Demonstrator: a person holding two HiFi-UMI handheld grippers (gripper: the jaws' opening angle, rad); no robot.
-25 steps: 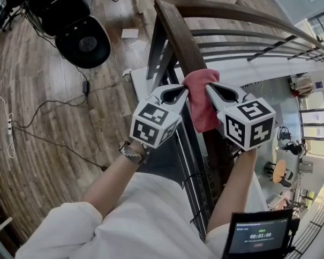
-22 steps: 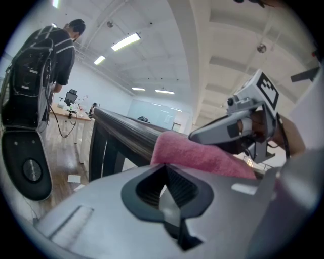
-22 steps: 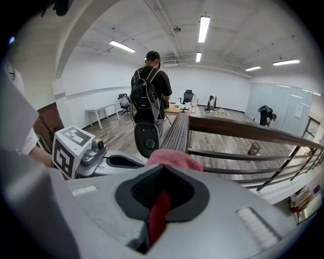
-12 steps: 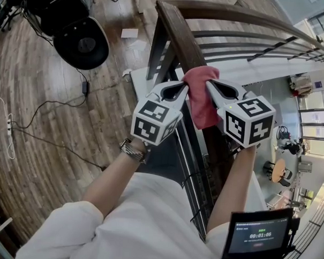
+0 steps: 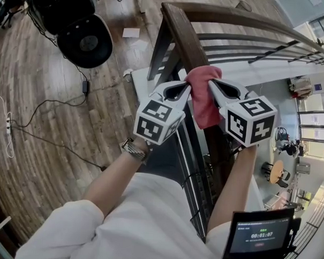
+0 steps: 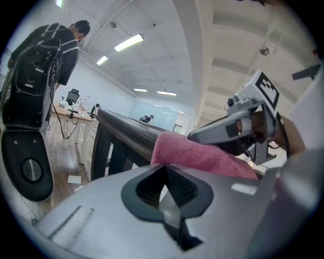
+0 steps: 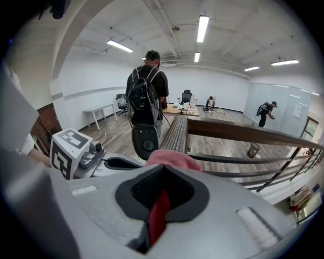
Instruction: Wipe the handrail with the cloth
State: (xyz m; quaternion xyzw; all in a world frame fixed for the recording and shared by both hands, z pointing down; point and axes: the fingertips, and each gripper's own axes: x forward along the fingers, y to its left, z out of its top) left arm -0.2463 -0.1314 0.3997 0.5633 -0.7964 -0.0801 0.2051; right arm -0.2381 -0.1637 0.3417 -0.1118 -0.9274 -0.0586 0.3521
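A wood-plank floor [image 5: 55, 121] spreads out below on the left. The pink cloth [image 5: 202, 98] lies draped over the dark wooden handrail [image 5: 179, 30], hiding the stretch of rail beneath it. My right gripper [image 5: 210, 84] pinches a fold of the cloth between its jaws. My left gripper [image 5: 187, 90] is pressed together at the cloth's edge. I can't make out whether it catches any fabric.

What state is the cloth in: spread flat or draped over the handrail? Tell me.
Draped. The cloth lies bunched over the handrail and hangs down its side, with red fabric pinched between the right gripper's shut jaws.
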